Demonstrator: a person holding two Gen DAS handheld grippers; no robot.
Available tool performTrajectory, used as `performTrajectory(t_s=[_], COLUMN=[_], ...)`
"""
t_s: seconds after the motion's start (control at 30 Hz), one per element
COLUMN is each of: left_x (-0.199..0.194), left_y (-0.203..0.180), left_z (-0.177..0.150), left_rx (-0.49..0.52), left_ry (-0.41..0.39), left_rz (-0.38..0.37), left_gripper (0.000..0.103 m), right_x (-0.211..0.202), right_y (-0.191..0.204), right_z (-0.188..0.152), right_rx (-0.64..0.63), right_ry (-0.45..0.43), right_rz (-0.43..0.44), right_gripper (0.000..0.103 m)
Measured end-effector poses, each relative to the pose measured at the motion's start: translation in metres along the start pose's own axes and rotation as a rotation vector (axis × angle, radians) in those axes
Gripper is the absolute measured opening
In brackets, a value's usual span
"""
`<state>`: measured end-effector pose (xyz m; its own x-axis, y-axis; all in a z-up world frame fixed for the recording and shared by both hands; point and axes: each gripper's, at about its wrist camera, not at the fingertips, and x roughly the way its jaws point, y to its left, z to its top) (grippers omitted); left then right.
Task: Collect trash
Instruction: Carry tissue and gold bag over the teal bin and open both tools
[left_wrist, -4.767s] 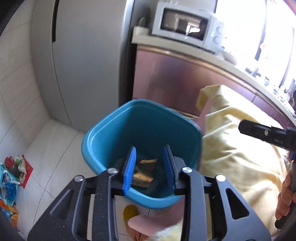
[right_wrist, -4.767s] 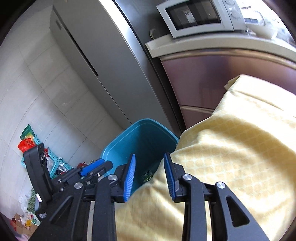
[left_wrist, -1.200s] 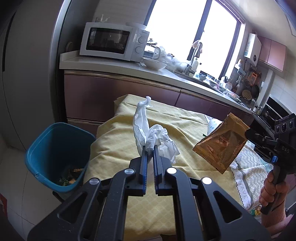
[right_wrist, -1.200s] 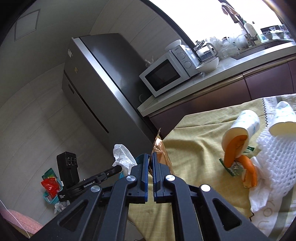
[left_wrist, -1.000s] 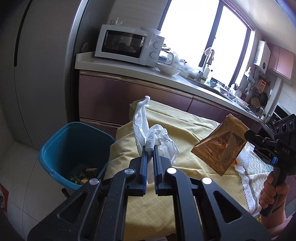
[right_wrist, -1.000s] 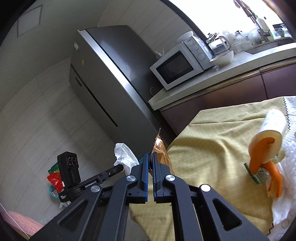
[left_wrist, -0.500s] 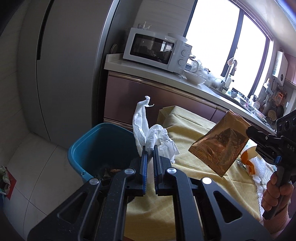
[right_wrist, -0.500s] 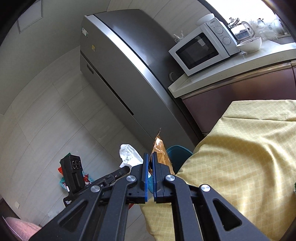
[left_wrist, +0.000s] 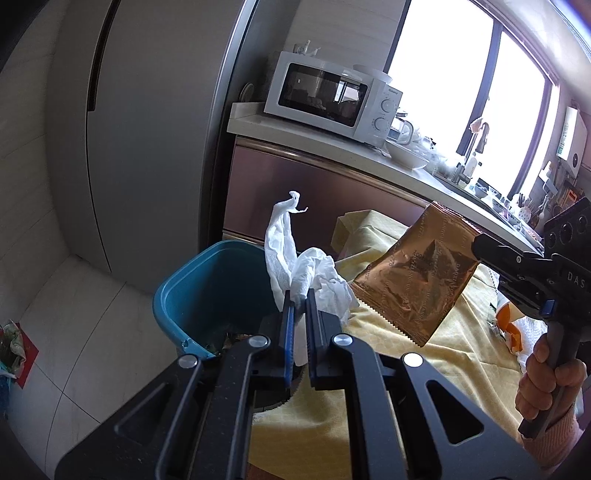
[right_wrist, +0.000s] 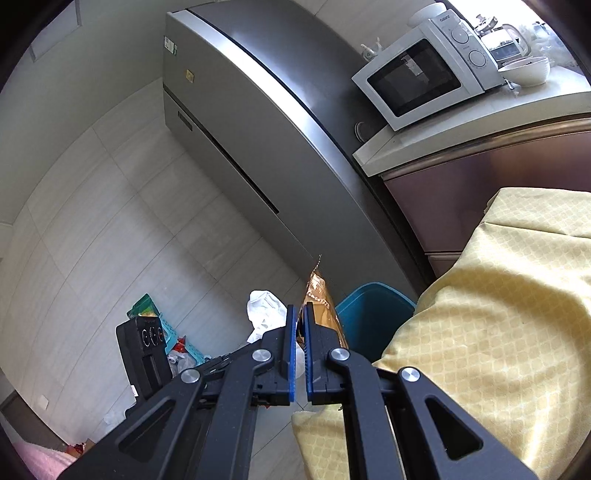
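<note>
My left gripper (left_wrist: 300, 295) is shut on a crumpled white tissue (left_wrist: 295, 258), held just right of and above the teal trash bin (left_wrist: 192, 295) on the floor. My right gripper (right_wrist: 300, 314) is shut on a bronze foil snack wrapper (right_wrist: 320, 299), seen edge-on with the bin (right_wrist: 369, 306) just beyond it. In the left wrist view the wrapper (left_wrist: 417, 280) hangs over the yellow tablecloth (left_wrist: 443, 350), right of the tissue. The tissue (right_wrist: 262, 310) also shows in the right wrist view. Some trash lies in the bin.
A steel fridge (left_wrist: 147, 129) stands left of the bin, and a counter with a white microwave (left_wrist: 328, 96) stands behind it. Orange and white trash (left_wrist: 509, 325) lies on the table at the right. Packets and baskets (right_wrist: 162, 332) sit on the floor.
Both grippers have swung left from over the table toward the bin, each carrying its item. The bin now sits closer and more central in both views.
</note>
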<state>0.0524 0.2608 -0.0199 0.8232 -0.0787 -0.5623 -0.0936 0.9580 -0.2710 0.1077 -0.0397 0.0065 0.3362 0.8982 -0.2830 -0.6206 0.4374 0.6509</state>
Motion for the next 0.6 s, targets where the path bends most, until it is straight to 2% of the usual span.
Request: performTrajectory(t_s=[0.3, 0.6], left_x=[0.010, 0.036], left_y=[0.009, 0.027], left_z=[0.000, 0.000], left_rx=[-0.005, -0.025], left_ry=[0.010, 0.052], left_rz=[0.031, 0.073], left_gripper=[0.006, 0.006], right_x=[0.033, 0.065], right_y=[0.000, -0.003], right_z=[0.007, 0.011], right_rx=[0.000, 0.010], right_ry=[0.037, 0.073], right_rz=[0.011, -0.001], right_gripper=[0.003, 0.003])
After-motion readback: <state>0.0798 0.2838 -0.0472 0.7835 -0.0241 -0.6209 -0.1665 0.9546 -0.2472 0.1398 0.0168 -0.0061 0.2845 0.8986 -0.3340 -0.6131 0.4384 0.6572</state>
